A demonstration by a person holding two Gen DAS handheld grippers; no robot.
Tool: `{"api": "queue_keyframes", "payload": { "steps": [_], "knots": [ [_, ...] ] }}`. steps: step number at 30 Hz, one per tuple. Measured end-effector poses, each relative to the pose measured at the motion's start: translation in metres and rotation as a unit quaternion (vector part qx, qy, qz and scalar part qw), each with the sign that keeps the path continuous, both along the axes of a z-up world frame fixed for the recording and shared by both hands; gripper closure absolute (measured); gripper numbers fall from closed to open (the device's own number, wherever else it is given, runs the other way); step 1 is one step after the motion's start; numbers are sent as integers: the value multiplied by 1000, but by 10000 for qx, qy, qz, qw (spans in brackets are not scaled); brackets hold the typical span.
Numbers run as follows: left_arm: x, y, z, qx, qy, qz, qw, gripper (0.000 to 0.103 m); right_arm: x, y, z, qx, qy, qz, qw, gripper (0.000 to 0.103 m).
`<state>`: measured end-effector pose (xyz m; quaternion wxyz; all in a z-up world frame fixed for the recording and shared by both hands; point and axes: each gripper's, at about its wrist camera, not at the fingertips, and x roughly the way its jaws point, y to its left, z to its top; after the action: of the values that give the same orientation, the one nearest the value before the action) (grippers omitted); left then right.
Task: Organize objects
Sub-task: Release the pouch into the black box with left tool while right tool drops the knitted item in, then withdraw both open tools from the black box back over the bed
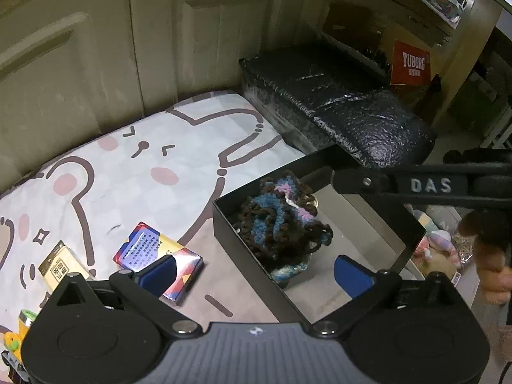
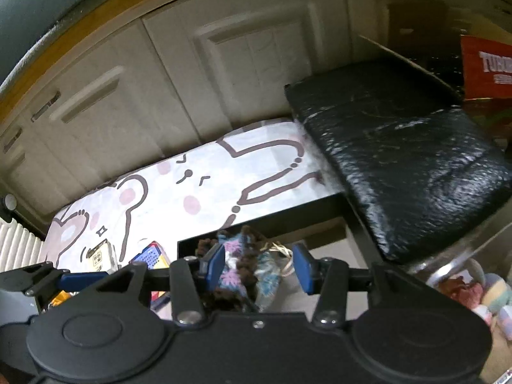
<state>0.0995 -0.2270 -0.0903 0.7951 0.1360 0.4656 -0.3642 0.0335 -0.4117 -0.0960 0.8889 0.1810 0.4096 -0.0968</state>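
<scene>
A fuzzy bundle of brown, blue and pink yarn (image 1: pixel 281 220) lies inside an open black box (image 1: pixel 243 236) on a cartoon-print mat. My left gripper (image 1: pixel 256 275) is open wide, its blue pads straddling the box's near corner and touching nothing. In the right wrist view my right gripper (image 2: pixel 258 265) hangs over the box (image 2: pixel 288 217) with the yarn bundle (image 2: pixel 246 265) between its blue pads. The right pad stands clear of the yarn, so nothing is gripped. A blue and yellow printed pack (image 1: pixel 160 252) and a small yellow carton (image 1: pixel 60 268) lie on the mat left of the box.
A black padded block (image 1: pixel 336 102) sits behind the box, with a red Tuborg carton (image 1: pixel 411 64) beyond it. Cream cabinet doors (image 1: pixel 96 48) close off the back. A green-lidded jar (image 1: pixel 27 316) and a yellow toy (image 1: pixel 12 342) are at the lower left. Plush toys (image 1: pixel 438 240) lie on the right.
</scene>
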Motion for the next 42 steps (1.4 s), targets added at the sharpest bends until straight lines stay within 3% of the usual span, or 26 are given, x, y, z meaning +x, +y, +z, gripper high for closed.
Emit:
{"api": "queue_keyframes", "payload": {
  "steps": [10, 21, 42],
  "knots": [
    [-14, 9, 17, -64, -174, 125, 9998, 0, -40, -4, 20, -167, -120, -150, 9997, 44],
    [-31, 22, 33, -157, -332, 130, 9992, 0, -78, -5, 36, -349, -182, -351, 9986, 41],
    [-59, 42, 37, 84, -597, 15, 9982, 0, -128, 18, 21, -730, -20, -580, 9956, 20]
  ]
}}
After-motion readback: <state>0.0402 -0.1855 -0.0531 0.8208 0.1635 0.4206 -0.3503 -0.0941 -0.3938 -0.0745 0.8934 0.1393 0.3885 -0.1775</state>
